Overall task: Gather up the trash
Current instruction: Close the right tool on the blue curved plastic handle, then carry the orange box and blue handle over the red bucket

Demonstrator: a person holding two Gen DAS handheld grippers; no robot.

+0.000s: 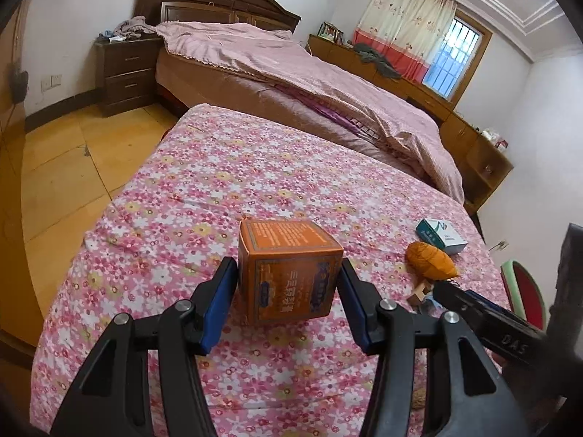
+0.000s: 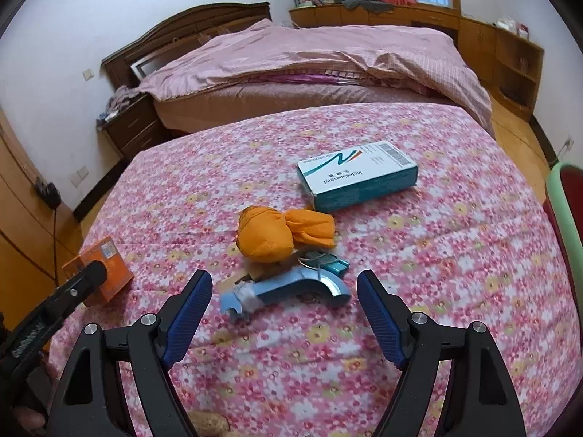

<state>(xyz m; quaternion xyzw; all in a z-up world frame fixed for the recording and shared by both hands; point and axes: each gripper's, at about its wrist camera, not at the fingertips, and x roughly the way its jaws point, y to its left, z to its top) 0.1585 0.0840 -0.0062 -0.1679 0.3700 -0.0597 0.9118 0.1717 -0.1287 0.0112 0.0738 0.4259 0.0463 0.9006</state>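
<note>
We are working over a counter (image 2: 455, 262) draped in a pink floral cloth, with the big bed (image 1: 328, 83) beyond it. A red bin with a green rim (image 2: 559, 211) stands at the counter's right edge — probably where the trash should go, though we cannot see inside it.

The orange carton (image 1: 288, 269) sits upright near the left side, between the jaws of the left gripper (image 1: 288, 298). The pads are at or very near its side walls, but we cannot tell whether they grip it yet. To take it well, we should close squarely on the two flat faces, low enough that the carton does not pivot, and gently, since thin card will likely buckle.

The right gripper (image 2: 284, 313) hangs with its jaws wide over a blue plastic handle piece (image 2: 284, 293), not touching it. Just beyond lie an orange knotted bag (image 2: 269, 235) and a white-and-teal medicine box (image 2: 359, 176) — both well apart from the carton, so we can lift it without disturbing them.
</note>
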